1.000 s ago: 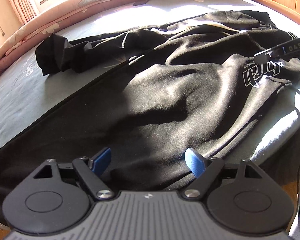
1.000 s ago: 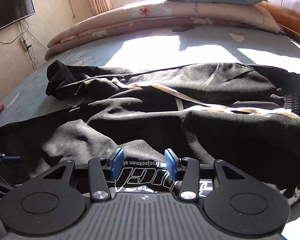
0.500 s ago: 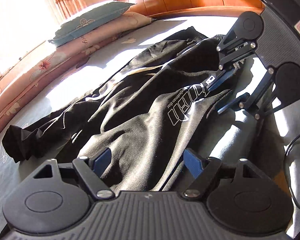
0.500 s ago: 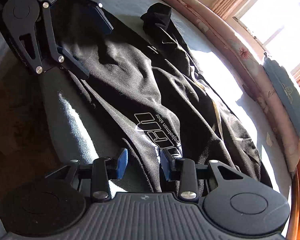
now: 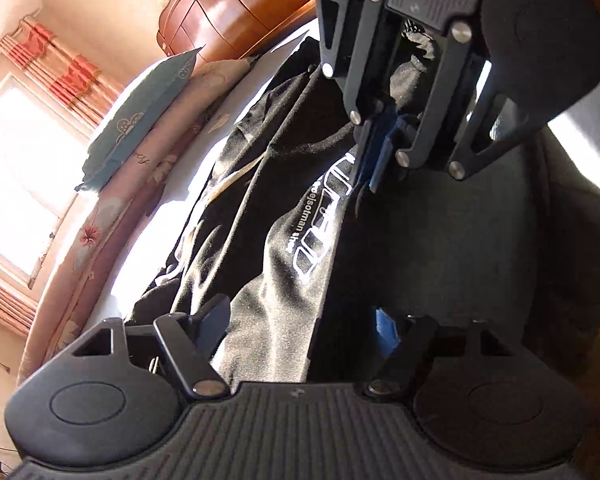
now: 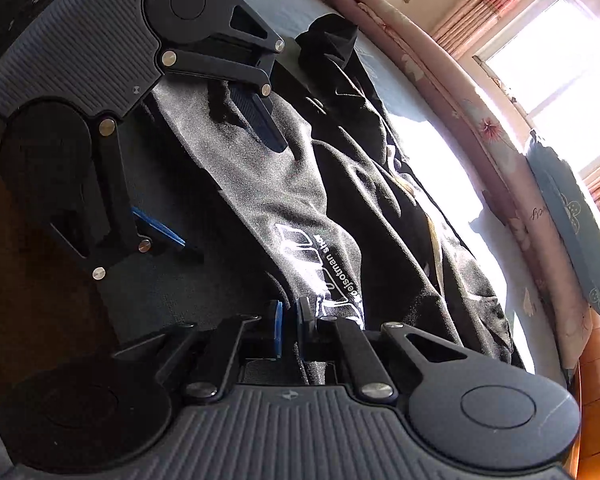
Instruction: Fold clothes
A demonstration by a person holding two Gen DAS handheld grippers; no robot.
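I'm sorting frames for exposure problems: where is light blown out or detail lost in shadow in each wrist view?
Left wrist view: the window is blown white, a sunlit strip of the bed clips, and the black trousers go featureless at right. Right wrist view: the window and sheet glare; the lower left sinks into shadow.

- One black garment (image 5: 284, 248), with one white logo (image 6: 320, 268).
- Two grippers: left (image 5: 300, 324), right (image 6: 290, 332).
- One pillow (image 5: 136, 120).
- One rolled quilt (image 6: 476, 120).
- One window (image 6: 556, 56).
- One bed (image 6: 432, 160).
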